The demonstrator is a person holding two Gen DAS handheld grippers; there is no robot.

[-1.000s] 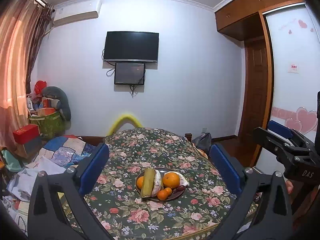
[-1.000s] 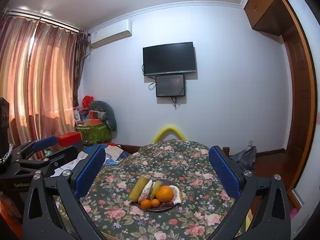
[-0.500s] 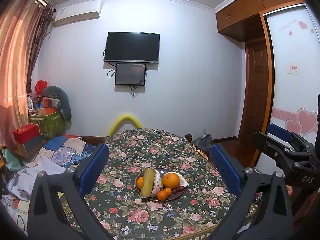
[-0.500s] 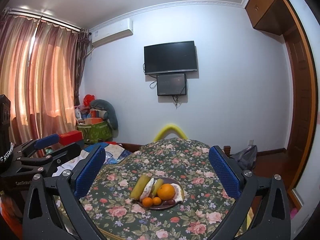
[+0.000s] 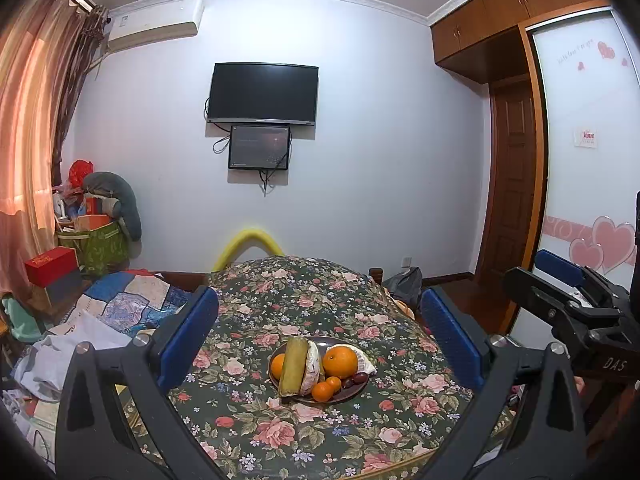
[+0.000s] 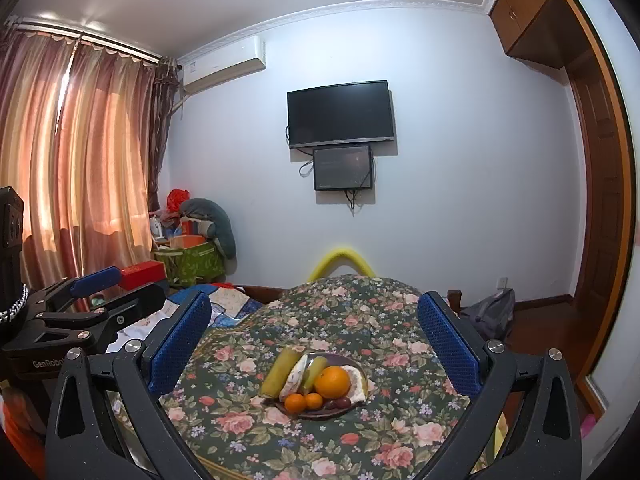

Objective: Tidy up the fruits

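Both my left gripper (image 5: 320, 336) and right gripper (image 6: 314, 338) hang spread and empty, well short of the plate (image 5: 352, 394) on the table (image 5: 280, 304) where all fruit (image 5: 340, 361) lies piled, fitting either sorting ahead or sorting finished.

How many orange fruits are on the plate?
4 that I can see. A big orange sits toward the plate's right, two little ones at the front, and one is half hidden behind the green stick. More could be hidden underneath.
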